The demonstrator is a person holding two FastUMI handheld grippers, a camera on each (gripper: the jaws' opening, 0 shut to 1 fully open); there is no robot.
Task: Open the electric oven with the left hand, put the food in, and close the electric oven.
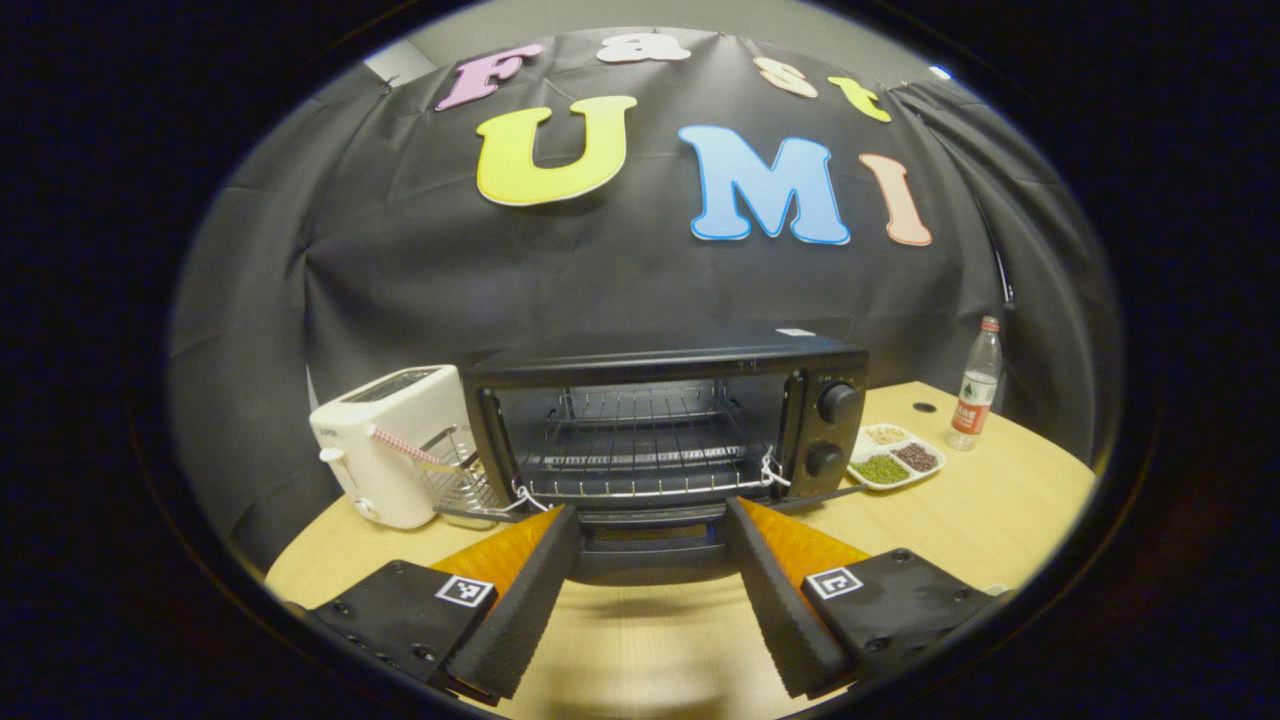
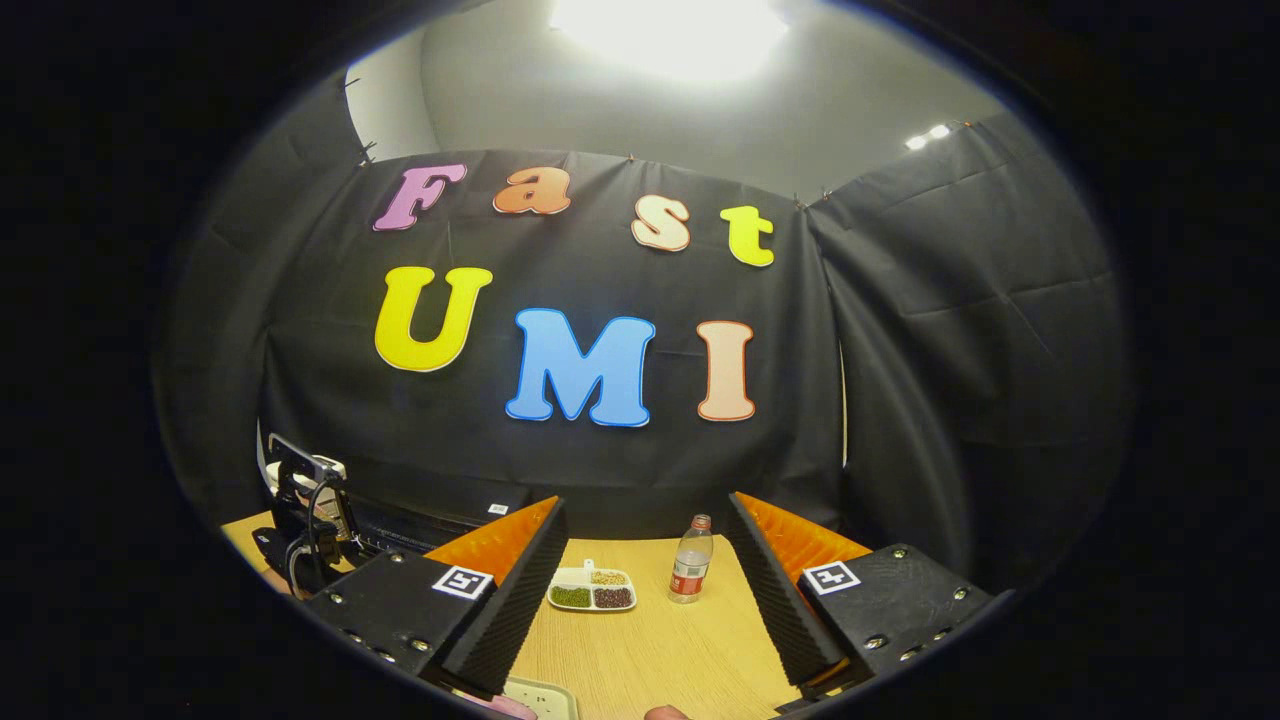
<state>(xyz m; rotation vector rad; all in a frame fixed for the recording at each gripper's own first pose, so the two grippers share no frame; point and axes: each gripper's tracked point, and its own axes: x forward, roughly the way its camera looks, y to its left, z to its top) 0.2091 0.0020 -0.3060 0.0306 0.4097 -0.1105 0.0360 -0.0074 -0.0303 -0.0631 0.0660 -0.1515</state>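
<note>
Left gripper view shows the electric oven (image 1: 665, 430) straight ahead at 12 o'clock on the tabletop (image 1: 1000, 500), its door (image 1: 650, 545) already down between the spread fingers of the left hand-held gripper (image 1: 650, 600), and the wire rack (image 1: 640, 470) inside runs from 9 to 3 o'clock. Right gripper view shows the right hand-held gripper (image 2: 645, 590) also spread and holding nothing, with a divided dish (image 2: 592, 590) and a bottle (image 2: 690, 560) near 12 o'clock; I cannot tell which item is the food, so I judge the right one must fetch it and then carry it toward 9 o'clock.
</note>
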